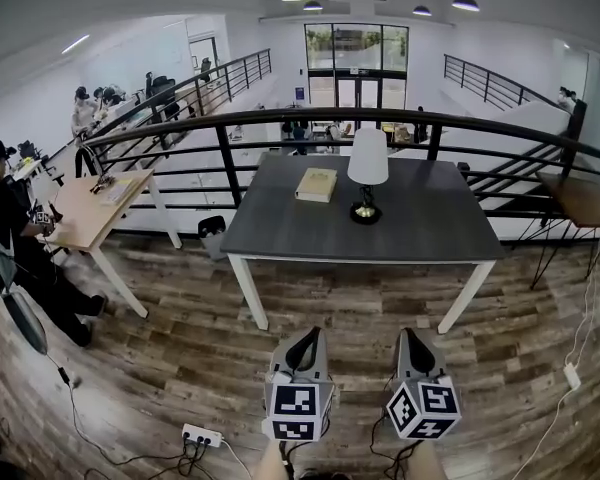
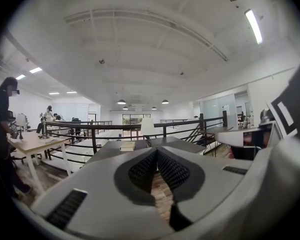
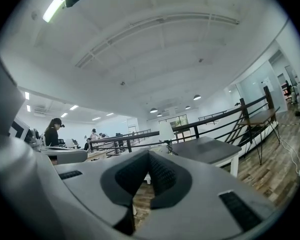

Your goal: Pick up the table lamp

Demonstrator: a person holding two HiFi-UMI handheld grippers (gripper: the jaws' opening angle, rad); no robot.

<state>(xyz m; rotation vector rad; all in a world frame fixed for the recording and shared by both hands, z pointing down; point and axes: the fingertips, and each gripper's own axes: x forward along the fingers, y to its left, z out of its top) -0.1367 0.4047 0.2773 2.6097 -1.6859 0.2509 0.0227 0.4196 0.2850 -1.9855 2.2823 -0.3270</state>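
Jaws pressed together on both sides, nothing between them. Our left gripper (image 1: 303,340) and right gripper (image 1: 415,340) hang side by side over the wood floor (image 1: 360,308), empty. Ahead, well apart from us, the lamp (image 1: 367,173) stands upright on the dark table (image 1: 280,226), just right of a book (image 1: 316,184), with a railing (image 1: 225,158) behind.

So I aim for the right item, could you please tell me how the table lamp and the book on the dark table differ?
The table lamp stands upright; the book lies flat. The table lamp has a white shade and dark base; the book is pale yellow. Both rest on the dark table, apart, untouched.
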